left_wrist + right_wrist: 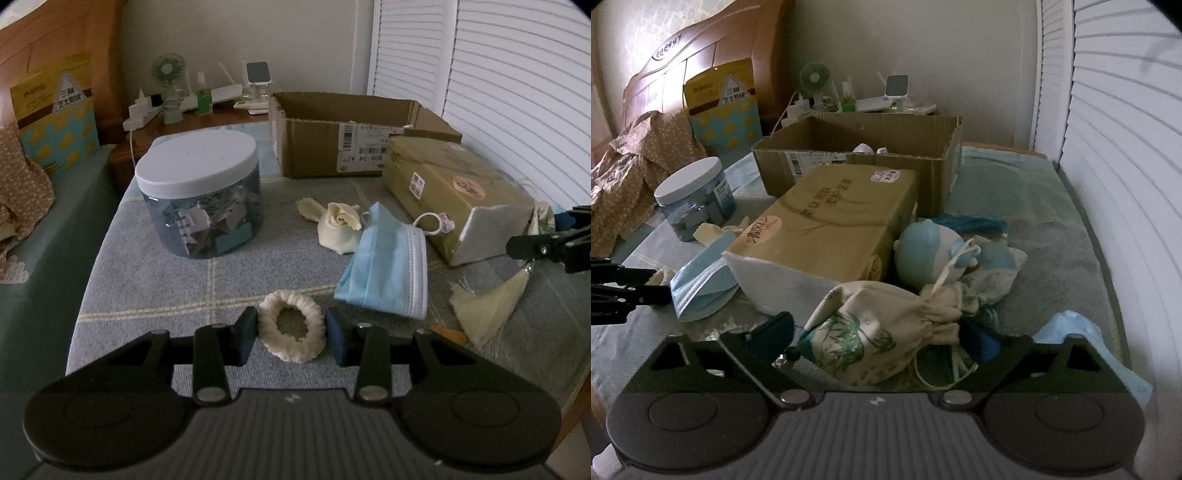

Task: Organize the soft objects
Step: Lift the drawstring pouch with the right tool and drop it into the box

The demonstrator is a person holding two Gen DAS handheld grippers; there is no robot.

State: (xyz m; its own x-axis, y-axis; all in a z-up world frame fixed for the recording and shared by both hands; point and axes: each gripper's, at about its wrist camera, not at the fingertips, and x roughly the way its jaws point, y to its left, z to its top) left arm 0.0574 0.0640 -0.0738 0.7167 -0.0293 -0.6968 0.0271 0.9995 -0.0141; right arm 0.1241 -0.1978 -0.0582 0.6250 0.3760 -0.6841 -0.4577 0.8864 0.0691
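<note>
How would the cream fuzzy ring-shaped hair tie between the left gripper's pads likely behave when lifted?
The cream fuzzy hair tie probably squashes easily: the left gripper already pinches it into an oval. It looks light and its fuzzy surface should resist slipping. Lying flat, it seems unlikely to roll.

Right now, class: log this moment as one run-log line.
left gripper: shut on scrunchie | right gripper: open around drawstring pouch | cardboard box: open

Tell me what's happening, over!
Left gripper shut on scrunchie. Right gripper open around drawstring pouch. Tissue pack close behind.
</note>
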